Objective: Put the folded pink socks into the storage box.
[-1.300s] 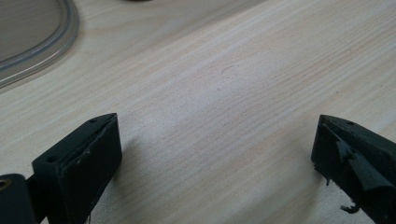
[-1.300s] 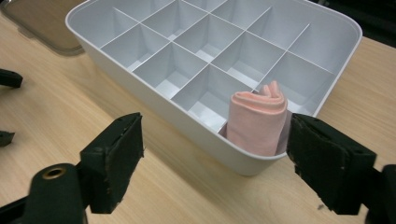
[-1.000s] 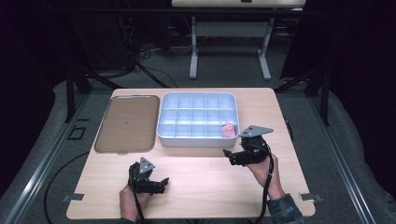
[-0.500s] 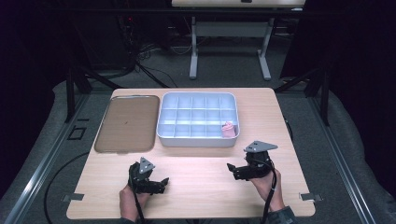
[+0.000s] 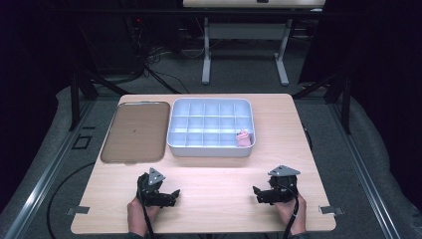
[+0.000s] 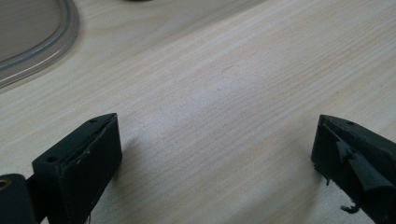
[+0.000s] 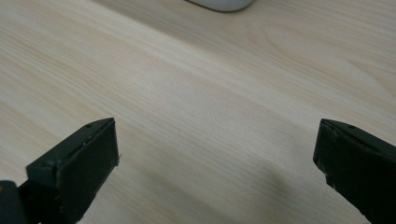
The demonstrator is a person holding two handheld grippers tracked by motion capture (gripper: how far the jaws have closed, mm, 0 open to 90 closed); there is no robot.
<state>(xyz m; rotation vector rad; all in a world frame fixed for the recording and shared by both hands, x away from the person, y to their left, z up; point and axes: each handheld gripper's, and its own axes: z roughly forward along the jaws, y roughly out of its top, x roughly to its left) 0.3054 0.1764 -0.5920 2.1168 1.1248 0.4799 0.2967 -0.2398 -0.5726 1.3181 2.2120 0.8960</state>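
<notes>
Grippers at rest near the lower edge of the frame, both low over the pale wood-grain desk (image 5: 214,169), neither holding anything. The left gripper (image 5: 169,194), lower left, has its fingers (image 6: 81,156) spread wide over bare laminate; the right gripper (image 5: 260,193), lower right, has just been opening its fingers (image 7: 77,161), and nothing lies between them.

Step in hand, as judged: a placement looks finished, with both tools drawn clear of the work. The small pink object (image 5: 243,138) sits in a right-hand compartment of the front row of the compartment tray (image 5: 211,149), at centre frame, well apart from both grippers. Its exact shape is too small to tell.

Next move, as judged: if more sorting is meant, a forward reach to the tray or to the lid (image 5: 135,131) is needed; no loose item is seen on the desk.

Materials and shapes: the tray is light grey-blue moulded plastic, rectangular with rounded corners and a grid of thin dividers. The lid at its left is flat, translucent brownish plastic with a raised clear rim (image 6: 42,56). The fingers are matte black blocks with bevelled tips and scuffed edges.
</notes>
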